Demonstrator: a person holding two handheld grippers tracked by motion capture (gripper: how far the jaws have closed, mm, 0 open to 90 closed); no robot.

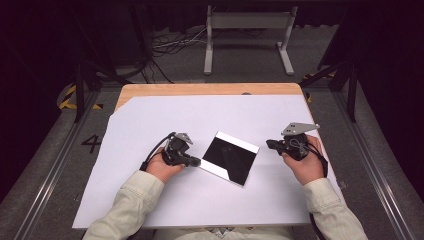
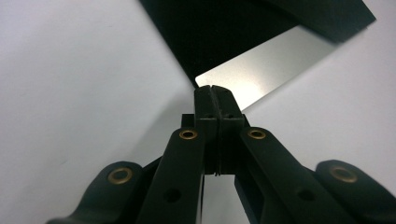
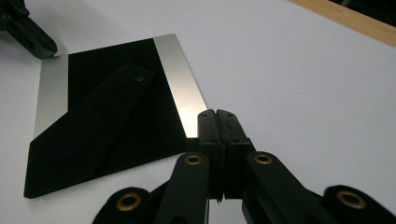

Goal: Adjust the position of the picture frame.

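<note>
A flat square frame (image 1: 230, 157) lies face down on the white sheet, its back black with silver bands along two edges and a black stand flap (image 3: 100, 109) folded flat. My left gripper (image 1: 196, 161) is shut, and its tips (image 2: 215, 88) sit right at the frame's near-left corner (image 2: 266, 65); I cannot tell if they touch it. My right gripper (image 1: 270, 144) is shut with nothing in it, a little right of the frame. In the right gripper view its tips (image 3: 217, 112) stand by the silver band (image 3: 180, 84), with the left gripper (image 3: 28, 35) at the far corner.
A large white sheet (image 1: 150, 125) covers the wooden table (image 1: 200, 89), whose bare strip shows at the far edge. Beyond the table stand a grey metal frame (image 1: 247, 22) and loose cables (image 1: 170, 42) on the floor. Both sleeves enter from the bottom.
</note>
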